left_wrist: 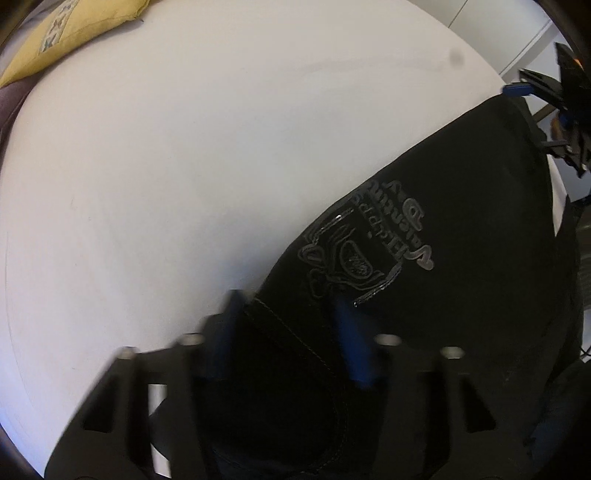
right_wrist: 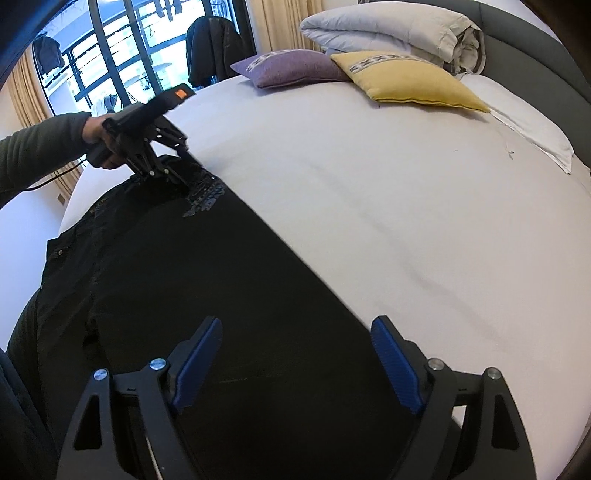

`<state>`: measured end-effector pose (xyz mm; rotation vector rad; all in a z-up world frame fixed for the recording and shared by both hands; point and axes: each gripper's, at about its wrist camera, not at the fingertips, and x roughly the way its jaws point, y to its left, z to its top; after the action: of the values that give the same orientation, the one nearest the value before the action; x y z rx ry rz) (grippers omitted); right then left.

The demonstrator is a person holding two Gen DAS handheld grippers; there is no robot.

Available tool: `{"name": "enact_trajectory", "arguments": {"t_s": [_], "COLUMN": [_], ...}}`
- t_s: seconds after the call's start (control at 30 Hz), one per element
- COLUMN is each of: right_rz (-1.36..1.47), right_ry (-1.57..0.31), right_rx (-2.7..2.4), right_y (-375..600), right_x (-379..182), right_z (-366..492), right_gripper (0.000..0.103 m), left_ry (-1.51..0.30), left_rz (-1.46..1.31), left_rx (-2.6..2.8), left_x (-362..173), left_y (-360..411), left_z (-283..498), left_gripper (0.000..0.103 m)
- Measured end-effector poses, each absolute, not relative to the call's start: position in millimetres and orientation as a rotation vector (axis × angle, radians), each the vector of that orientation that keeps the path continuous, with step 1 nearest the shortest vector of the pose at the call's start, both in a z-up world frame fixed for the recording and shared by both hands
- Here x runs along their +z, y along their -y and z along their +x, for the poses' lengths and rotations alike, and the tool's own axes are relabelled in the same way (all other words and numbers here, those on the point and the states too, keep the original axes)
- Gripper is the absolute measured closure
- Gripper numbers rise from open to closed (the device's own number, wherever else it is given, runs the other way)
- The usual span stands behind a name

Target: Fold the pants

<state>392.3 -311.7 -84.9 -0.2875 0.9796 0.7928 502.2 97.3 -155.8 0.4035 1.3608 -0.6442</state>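
Observation:
Black pants lie flat on the white bed sheet, with a printed emblem on one leg. My left gripper points steeply down at a stitched edge of the pants, and the blurred blue pads pinch a raised fold of cloth. In the right wrist view a hand holds the left gripper at the far end of the pants. My right gripper is open just above the near part of the leg, holding nothing. The right gripper also shows at the pants' far edge.
A yellow pillow, a purple pillow, a folded duvet and a white pillow lie at the head of the bed. Bare sheet spreads beside the pants. A window lies beyond the bed.

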Motion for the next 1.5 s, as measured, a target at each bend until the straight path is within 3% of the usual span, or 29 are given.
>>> {"name": "enact_trajectory", "arguments": {"t_s": [0.17, 0.33, 0.53, 0.83, 0.9, 0.97, 1.03, 1.3, 1.5], "right_rz": [-0.307, -0.336, -0.372, -0.417, -0.437, -0.467, -0.497, -0.563, -0.681], "right_ry": [-0.993, -0.992, -1.029, -1.103, -1.127, -1.127, -1.121, -0.975, -0.835], "right_rx": [0.777, 0.811, 0.855, 0.849, 0.859, 0.864, 0.865, 0.794, 0.734], "right_y": [305.2, 286.7, 273.1, 260.8, 256.6, 252.2, 247.6, 250.3, 243.9], "right_x": [-91.9, -99.1, -108.1, -123.0, -127.4, -126.8, -122.1, -71.4, -31.3], "right_z": [411.5, 419.7, 430.3, 447.6, 448.9, 445.9, 440.9, 394.7, 304.2], "right_gripper": [0.018, 0.021, 0.039, 0.039, 0.049, 0.074, 0.092, 0.097, 0.098], "left_ry": [-1.294, -1.161, -1.021, -0.835, -0.82, -0.813, -0.808, -0.758, -0.729], "left_rz": [0.455, 0.539, 0.534, 0.559, 0.555, 0.558, 0.553, 0.53, 0.527], "left_rx": [-0.606, -0.558, -0.55, -0.547, -0.543, -0.539, -0.533, -0.518, -0.529], "left_x": [-158.8, -152.6, -119.7, -81.2, -78.5, -75.8, -76.4, -49.3, -22.3], "left_y": [-88.6, -75.9, -96.5, -96.1, -95.1, -95.4, -95.5, -103.8, -107.4], "left_z": [489.8, 469.3, 438.8, 391.5, 381.2, 355.2, 348.3, 304.4, 252.7], "left_gripper": [0.095, 0.097, 0.097, 0.097, 0.097, 0.097, 0.097, 0.097, 0.097]}}
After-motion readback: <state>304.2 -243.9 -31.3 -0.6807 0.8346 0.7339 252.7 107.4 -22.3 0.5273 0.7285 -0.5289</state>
